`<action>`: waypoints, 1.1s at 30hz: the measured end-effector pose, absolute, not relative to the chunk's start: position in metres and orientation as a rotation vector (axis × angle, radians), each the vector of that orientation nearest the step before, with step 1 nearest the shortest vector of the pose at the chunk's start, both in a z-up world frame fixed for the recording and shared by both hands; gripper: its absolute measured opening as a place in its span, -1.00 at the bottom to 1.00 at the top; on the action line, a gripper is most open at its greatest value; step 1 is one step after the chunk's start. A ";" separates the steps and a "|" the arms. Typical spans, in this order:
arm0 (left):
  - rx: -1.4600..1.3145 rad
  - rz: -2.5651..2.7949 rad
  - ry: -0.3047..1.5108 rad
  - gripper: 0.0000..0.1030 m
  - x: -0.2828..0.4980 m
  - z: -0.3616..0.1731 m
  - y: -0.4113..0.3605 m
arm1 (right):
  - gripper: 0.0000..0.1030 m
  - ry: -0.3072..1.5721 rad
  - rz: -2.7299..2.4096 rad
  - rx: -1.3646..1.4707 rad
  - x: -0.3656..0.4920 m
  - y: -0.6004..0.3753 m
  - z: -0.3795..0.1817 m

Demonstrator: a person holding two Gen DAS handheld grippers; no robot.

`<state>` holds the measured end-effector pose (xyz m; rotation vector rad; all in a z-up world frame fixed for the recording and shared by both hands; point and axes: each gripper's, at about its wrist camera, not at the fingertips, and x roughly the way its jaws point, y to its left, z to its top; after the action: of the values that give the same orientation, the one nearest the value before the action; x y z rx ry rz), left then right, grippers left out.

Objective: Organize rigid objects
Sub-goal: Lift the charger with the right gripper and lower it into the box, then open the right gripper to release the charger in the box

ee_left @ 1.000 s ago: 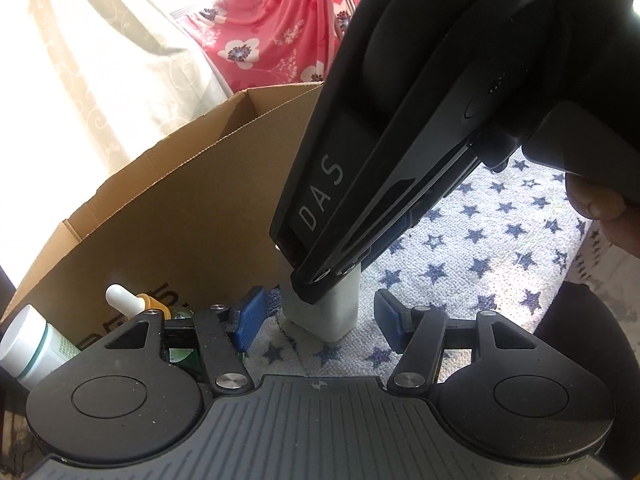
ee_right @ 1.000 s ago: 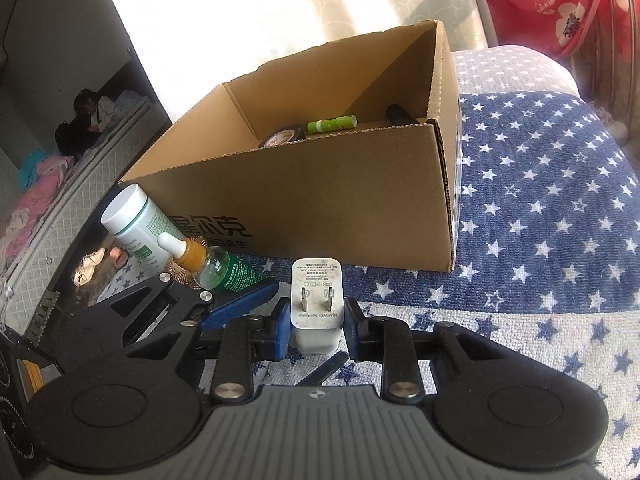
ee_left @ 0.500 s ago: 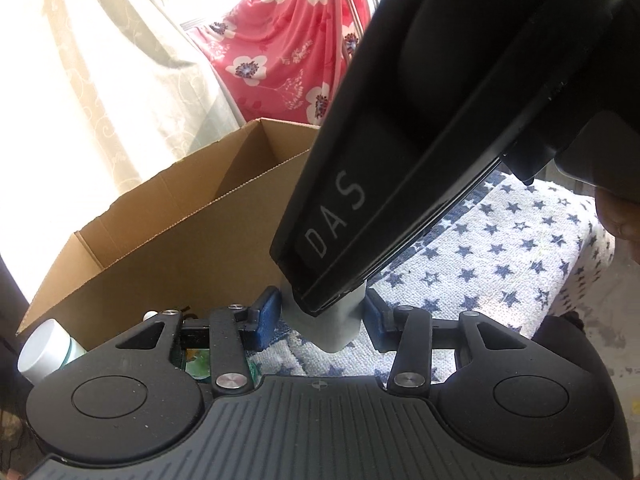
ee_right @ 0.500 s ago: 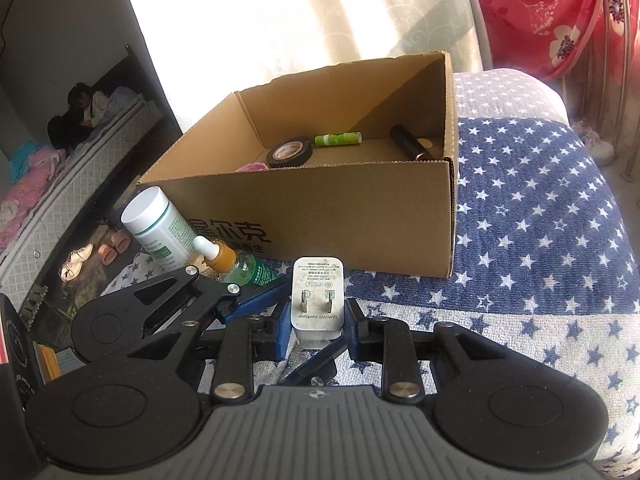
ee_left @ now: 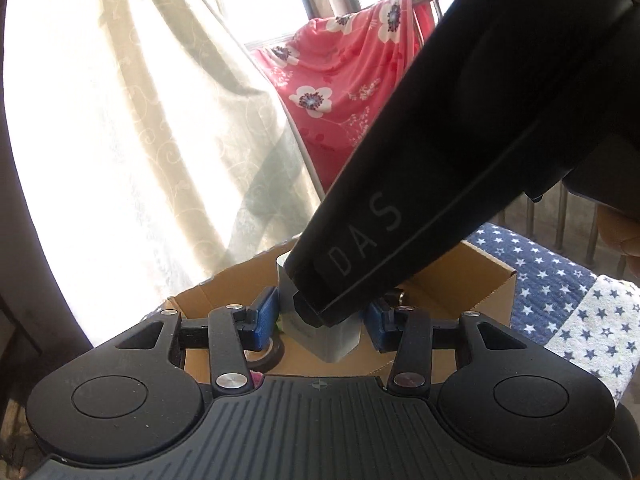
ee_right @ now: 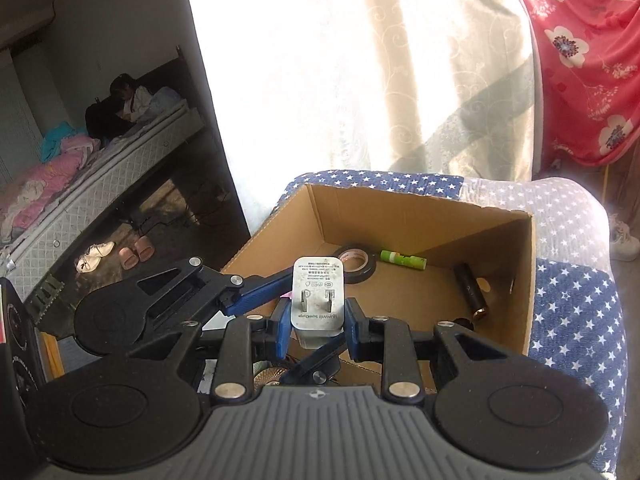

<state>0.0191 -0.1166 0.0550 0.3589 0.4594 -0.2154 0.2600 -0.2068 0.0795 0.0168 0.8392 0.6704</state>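
Right wrist view showed the white charger [ee_right: 319,296] clamped by both the right gripper [ee_right: 316,330] and the left gripper [ee_left: 320,320], above the cardboard box [ee_right: 420,216], long axis upright, prongs facing the camera.

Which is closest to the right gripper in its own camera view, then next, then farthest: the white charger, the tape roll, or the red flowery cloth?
1. White charger, between the right gripper fingers.
2. Tape roll, inside the box, just beyond.
3. Red flowery cloth, hanging far upper right.
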 end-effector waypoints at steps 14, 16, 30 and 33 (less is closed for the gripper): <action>0.223 -0.164 0.776 0.05 0.103 0.019 -0.049 | -0.44 1.154 0.537 0.057 0.420 -0.163 -0.017; 0.208 -0.146 0.787 0.06 0.099 0.016 -0.038 | -0.44 1.169 0.514 0.042 0.428 -0.158 -0.027; 0.189 -0.118 0.713 0.13 0.013 0.018 -0.002 | -0.31 1.131 0.513 0.004 0.421 -0.151 -0.020; 0.183 -0.117 0.686 0.14 -0.016 0.022 0.004 | -0.29 1.076 0.519 0.030 0.405 -0.164 0.002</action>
<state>-0.0158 0.0039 0.0223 0.1830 0.6860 -0.1174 0.4055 -0.1644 0.0024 0.0299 1.0763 0.5191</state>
